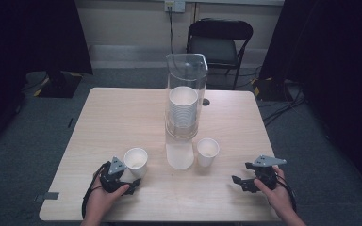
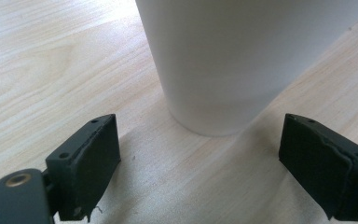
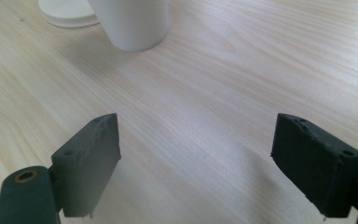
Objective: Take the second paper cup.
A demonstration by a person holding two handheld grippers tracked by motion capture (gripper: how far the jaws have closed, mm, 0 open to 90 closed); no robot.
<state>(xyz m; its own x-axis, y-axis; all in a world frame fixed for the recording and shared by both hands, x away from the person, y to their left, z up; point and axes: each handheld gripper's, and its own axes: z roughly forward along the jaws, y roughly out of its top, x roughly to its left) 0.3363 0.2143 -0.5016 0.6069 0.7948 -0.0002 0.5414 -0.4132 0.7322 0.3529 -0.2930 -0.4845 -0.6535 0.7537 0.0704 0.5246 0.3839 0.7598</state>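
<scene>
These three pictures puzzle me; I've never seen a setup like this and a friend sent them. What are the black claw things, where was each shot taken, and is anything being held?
A person sits at a wooden table holding a hand-operated two-jaw gripper in each hand: the left gripper and the right gripper. The high view looks down from above. The other two come from cameras riding on the grippers, looking along their black jaws. On the table stand a clear tube holding stacked paper cups, plus two loose paper cups. The left cup sits just ahead of the open left jaws; the right cup stands farther from the open right jaws. Nothing is held.
</scene>
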